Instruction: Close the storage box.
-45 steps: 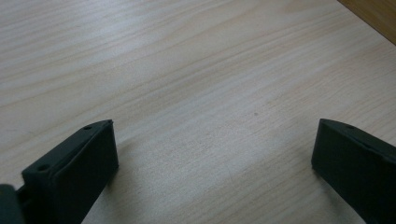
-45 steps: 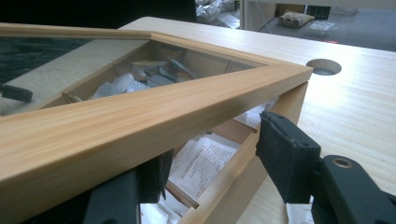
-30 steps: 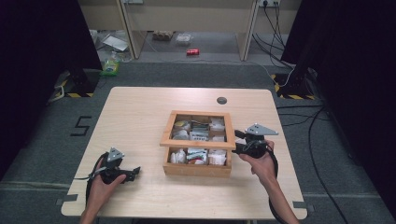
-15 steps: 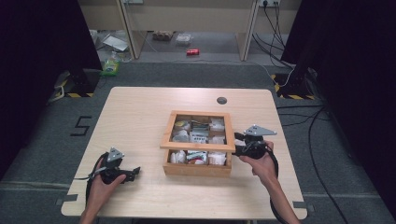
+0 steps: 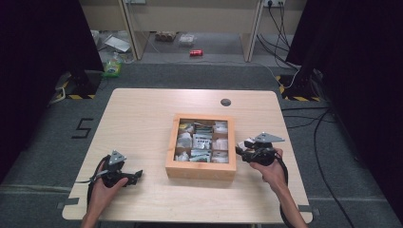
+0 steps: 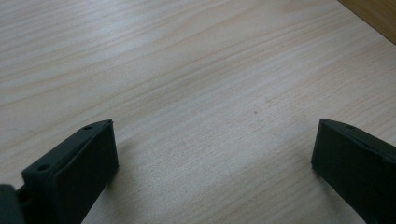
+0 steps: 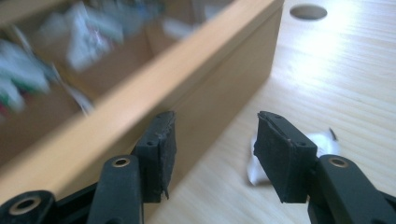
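A small white packet (image 7: 322,144) is lying on the worktop (image 5: 142,123) just beside the right wall of the wooden box (image 5: 201,171) — my right gripper (image 7: 215,154) is hanging right over it. In the right gripper view the packet is showing partly behind my right-hand jaw, pale and crumpled, with a thin dark tail sticking out; I am not touching it. My right jaws have just been closing, but they are standing apart with only bare wood and the box's wall between them, so I am gripping nothing. The other jaw is sitting close against the box's outer wall; whether it is touching it I cannot tell.

The box is sitting near the middle of the worktop, open at the top and split into compartments, each holding small white and green packets (image 5: 202,141). From above, my right hand (image 5: 271,166) is holding its gripper level, pointing at the box's right side.

My left gripper (image 5: 139,175) is resting well apart from the box, near the front left of the worktop — its jaws are standing wide open over bare wood.

A round dark hole (image 5: 225,102) is sitting in the worktop beyond the box.
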`<state>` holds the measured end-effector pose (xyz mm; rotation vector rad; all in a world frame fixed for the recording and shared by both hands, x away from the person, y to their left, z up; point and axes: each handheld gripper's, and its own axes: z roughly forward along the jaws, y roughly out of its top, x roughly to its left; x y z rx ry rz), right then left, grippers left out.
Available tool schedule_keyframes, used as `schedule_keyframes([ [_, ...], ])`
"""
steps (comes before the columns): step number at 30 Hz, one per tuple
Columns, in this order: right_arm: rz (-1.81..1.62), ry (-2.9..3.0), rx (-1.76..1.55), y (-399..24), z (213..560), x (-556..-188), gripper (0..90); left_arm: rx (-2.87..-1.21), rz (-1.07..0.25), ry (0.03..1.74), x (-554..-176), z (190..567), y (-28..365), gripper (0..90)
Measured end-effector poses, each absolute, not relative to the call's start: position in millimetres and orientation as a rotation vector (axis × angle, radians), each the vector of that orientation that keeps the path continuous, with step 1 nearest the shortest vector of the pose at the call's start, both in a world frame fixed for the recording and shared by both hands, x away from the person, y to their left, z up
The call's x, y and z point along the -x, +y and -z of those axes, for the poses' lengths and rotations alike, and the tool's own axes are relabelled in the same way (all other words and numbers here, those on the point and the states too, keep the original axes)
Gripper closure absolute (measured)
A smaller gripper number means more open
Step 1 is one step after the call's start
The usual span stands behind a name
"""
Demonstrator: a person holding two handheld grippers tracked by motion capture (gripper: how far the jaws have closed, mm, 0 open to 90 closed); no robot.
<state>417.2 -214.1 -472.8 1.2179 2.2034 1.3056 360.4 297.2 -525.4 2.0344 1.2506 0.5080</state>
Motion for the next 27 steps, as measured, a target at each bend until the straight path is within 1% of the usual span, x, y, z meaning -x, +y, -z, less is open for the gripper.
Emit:
schedule_keyframes([
  [2, -1.406, 2.172, -1.241, -217.7, 467.1, -417.2, 44.9, -2.034, -0.508, 1.250, -360.4, 525.4, 297.2, 0.0],
  [7, -1.351, 2.156, -1.145, -210.2, 448.0, -411.6, 43.8, -2.034, -0.509, 1.251, -360.3, 525.4, 297.2, 0.0],
  [17, -1.326, 2.154, -1.217, -213.6, 454.4, -414.3, 42.4, -2.034, -0.508, 1.251, -360.3, 525.4, 297.2, 0.0],
  [27, -1.331, 2.132, -1.242, -217.2, 449.8, -414.4, 39.2, -2.035, -0.508, 1.251, -360.4, 525.4, 297.2, 0.0],
])
